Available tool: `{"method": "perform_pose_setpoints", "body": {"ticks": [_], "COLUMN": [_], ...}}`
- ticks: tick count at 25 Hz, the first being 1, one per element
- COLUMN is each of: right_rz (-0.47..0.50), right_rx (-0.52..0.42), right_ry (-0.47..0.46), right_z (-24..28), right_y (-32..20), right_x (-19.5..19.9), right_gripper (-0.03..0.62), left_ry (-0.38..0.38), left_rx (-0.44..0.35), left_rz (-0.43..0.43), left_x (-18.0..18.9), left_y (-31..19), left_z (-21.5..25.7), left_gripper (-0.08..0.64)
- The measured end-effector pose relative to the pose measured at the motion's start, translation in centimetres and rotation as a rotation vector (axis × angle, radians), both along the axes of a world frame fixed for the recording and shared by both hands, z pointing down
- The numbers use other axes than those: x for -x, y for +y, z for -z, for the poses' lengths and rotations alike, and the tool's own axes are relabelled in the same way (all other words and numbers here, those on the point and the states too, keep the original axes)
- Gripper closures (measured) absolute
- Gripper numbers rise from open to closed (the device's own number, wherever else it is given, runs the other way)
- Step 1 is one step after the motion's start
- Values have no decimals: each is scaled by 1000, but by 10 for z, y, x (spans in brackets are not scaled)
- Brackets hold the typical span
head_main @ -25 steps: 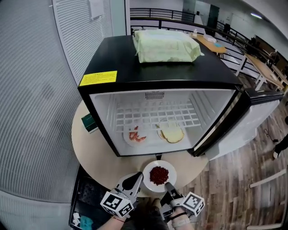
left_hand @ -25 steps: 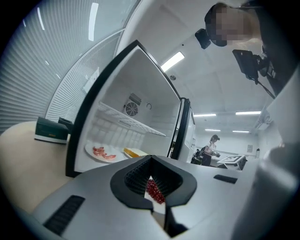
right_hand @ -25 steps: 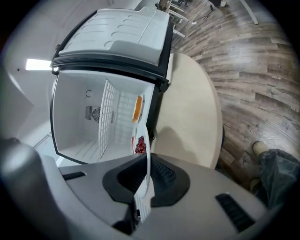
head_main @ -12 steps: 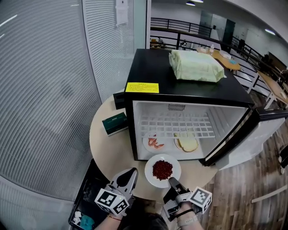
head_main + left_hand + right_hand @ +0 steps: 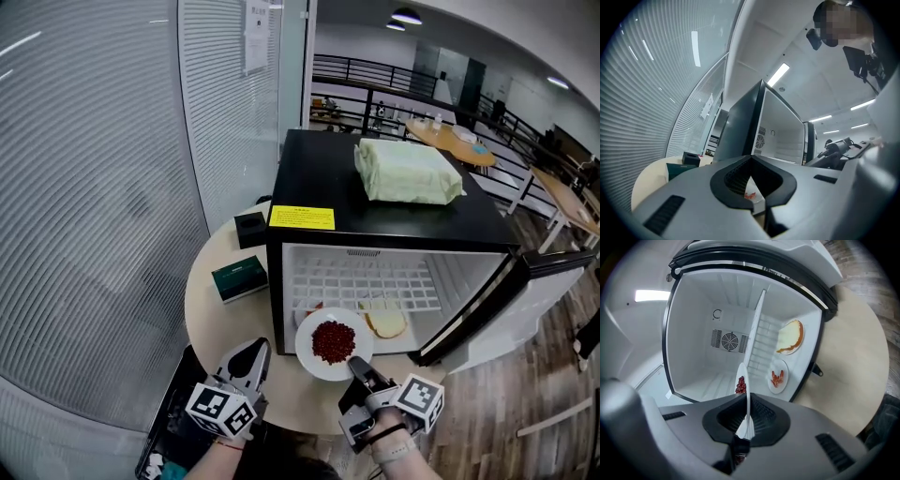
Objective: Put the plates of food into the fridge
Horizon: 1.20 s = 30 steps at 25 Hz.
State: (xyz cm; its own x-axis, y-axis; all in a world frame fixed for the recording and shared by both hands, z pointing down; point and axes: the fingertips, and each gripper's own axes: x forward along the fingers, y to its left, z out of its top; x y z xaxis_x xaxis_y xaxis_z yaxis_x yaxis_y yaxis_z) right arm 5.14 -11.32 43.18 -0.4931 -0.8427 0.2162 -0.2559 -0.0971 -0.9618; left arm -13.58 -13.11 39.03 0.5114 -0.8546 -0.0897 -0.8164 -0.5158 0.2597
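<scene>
Since the earlier frame, the white plate of red food [image 5: 310, 360] has been lifted off the round table [image 5: 220, 323] and is now held in front of the lower edge of the open black mini fridge [image 5: 323, 178], at the centre of the head view. Its near rim is pinched by the right gripper [image 5: 357, 368], low and right of centre. The left gripper [image 5: 253, 347], at lower left, is seen with its jaws pressed together and nothing between them. Inside the fridge, a plate of bread [image 5: 386, 323] is seen on the floor of the cabinet under the wire shelf [image 5: 366, 279]. A green wrapped package [image 5: 408, 171] lies on the fridge top; a dark green box [image 5: 239, 277] and a small black box [image 5: 249, 228] rest on the table at left.

In the left gripper view, the left gripper [image 5: 751, 158] is shown closed and empty, with the fridge [image 5: 743, 124] at centre.

In the right gripper view, the plate of red food [image 5: 742, 376] is seen edge-on, clamped by the right gripper [image 5: 748, 398]. The plate of bread [image 5: 790, 337] and a plate of red strips [image 5: 777, 378] appear right of centre.
</scene>
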Motion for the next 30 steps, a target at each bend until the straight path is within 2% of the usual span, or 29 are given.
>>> {"method": "perform_pose_setpoints", "body": {"ticks": [6, 11, 21, 26, 30], "right_rz": [-5, -22, -108, -165, -202], "right_rx": [5, 44, 140, 151, 170], "right_ry": [-1, -29, -3, 18, -1], "right_z": [10, 5, 6, 8, 7], "right_y": [-29, -49, -78, -86, -94], "right_x": [6, 7, 14, 17, 19], "right_gripper": [575, 575, 575, 575, 575], "left_ry": [-9, -8, 14, 14, 11], "left_rx": [-56, -65, -55, -47, -47], "left_rz": [34, 44, 62, 75, 78], "left_x": [10, 9, 9, 14, 18], "left_y": [-27, -49, -63, -66, -66], "left_z": [21, 25, 16, 15, 14], "left_gripper": [554, 554, 554, 554, 554]}}
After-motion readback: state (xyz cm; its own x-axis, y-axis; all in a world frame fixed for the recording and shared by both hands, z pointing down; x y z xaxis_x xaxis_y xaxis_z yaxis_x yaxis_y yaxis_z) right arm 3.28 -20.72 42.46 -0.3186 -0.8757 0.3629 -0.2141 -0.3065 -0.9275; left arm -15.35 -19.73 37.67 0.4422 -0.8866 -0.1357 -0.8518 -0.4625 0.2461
